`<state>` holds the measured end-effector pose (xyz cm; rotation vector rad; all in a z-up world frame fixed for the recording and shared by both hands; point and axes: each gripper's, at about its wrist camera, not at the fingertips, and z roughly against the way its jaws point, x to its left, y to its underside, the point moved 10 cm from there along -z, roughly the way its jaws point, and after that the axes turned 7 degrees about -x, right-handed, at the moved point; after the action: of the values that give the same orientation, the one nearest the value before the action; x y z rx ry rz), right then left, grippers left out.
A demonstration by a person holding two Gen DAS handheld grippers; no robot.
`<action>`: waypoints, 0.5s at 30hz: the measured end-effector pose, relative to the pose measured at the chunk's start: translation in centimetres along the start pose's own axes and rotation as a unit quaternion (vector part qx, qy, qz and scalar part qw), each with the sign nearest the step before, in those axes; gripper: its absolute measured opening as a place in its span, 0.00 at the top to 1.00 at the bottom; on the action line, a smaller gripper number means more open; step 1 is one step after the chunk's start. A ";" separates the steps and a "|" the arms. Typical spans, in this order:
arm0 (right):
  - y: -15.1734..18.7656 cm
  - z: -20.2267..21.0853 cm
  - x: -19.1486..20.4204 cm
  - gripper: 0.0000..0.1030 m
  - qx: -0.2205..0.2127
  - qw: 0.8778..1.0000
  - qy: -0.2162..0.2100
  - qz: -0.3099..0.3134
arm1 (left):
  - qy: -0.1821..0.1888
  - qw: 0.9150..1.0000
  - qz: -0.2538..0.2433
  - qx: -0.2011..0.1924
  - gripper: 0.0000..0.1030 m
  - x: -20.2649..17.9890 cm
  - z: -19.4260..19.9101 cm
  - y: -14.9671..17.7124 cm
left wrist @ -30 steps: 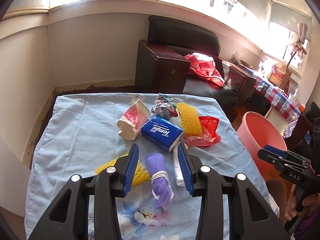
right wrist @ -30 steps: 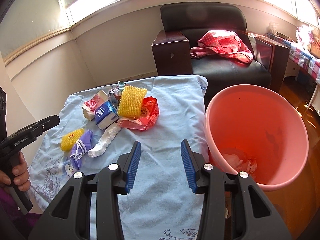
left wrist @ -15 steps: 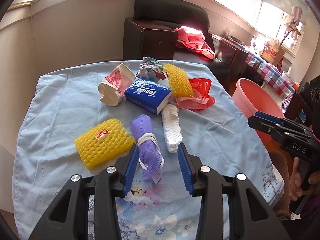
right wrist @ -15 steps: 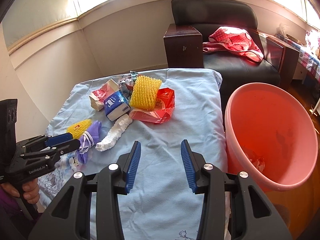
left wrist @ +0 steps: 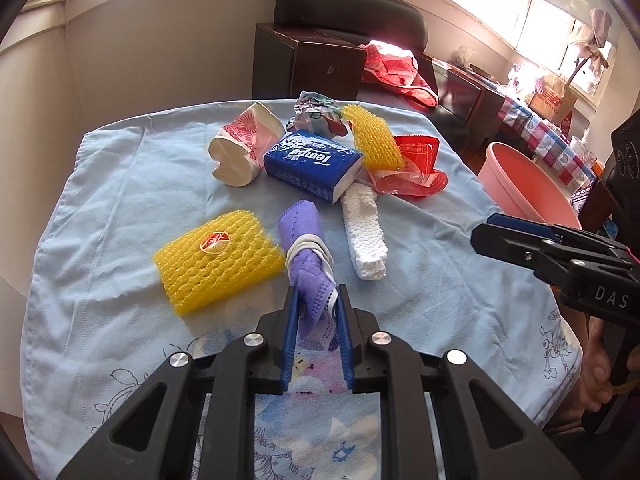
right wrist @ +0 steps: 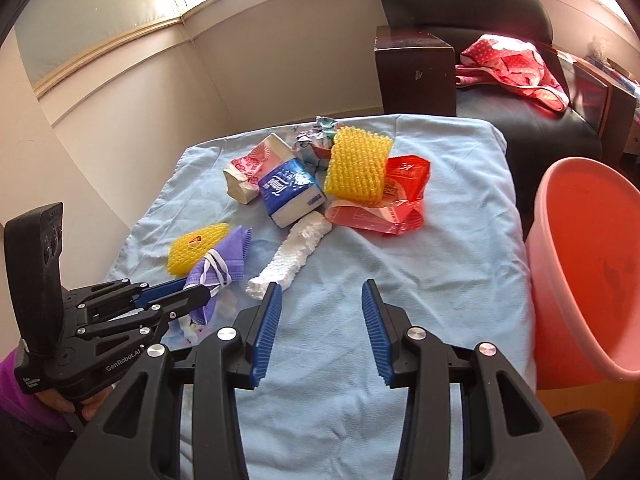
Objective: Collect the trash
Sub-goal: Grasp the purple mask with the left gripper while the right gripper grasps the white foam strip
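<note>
A rolled purple face mask bound with its white ear loops lies on the blue tablecloth. My left gripper points down at its near end, jaws closing, blue pads pinching the mask's folds. From the right wrist view the left gripper grips the mask at lower left. My right gripper hovers open over bare cloth, nothing between its fingers, also seen side-on as the right gripper. A pink bucket stands off the table's right edge.
More trash lies on the cloth: a yellow foam net, a white foam strip, a blue tissue pack, a crushed paper cup, another yellow net on a red wrapper. A dark armchair stands behind.
My left gripper has sunk onto the mask's near end and its jaws have narrowed around it. My right gripper has shifted left, away from the bucket, still open.
</note>
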<state>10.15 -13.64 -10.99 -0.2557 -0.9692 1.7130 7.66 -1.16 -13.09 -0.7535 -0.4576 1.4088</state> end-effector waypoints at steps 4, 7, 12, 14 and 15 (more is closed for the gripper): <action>0.1 -2.1 1.8 0.59 0.017 1.000 -0.018 -0.018 | 0.004 1.000 0.012 -0.021 0.84 0.7 1.2 -0.5; 0.5 -3.7 3.0 0.58 0.032 0.999 -0.024 -0.032 | 0.012 0.999 0.024 -0.033 0.84 1.1 2.1 -0.8; 0.7 -5.8 4.6 0.50 0.037 0.999 -0.006 -0.009 | 0.020 0.998 0.033 -0.051 0.84 1.6 3.3 -1.2; 0.7 -6.4 4.7 0.50 0.037 0.999 0.016 0.011 | 0.019 0.998 0.035 -0.054 0.84 1.9 3.6 -1.2; 0.8 -6.8 4.7 0.50 0.038 0.999 0.029 0.022 | 0.018 0.998 0.037 -0.055 0.84 2.0 3.7 -1.2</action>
<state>11.89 -6.32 -14.59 -0.2773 -0.8598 1.7698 6.22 1.54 -10.03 -0.8915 -0.4862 1.4444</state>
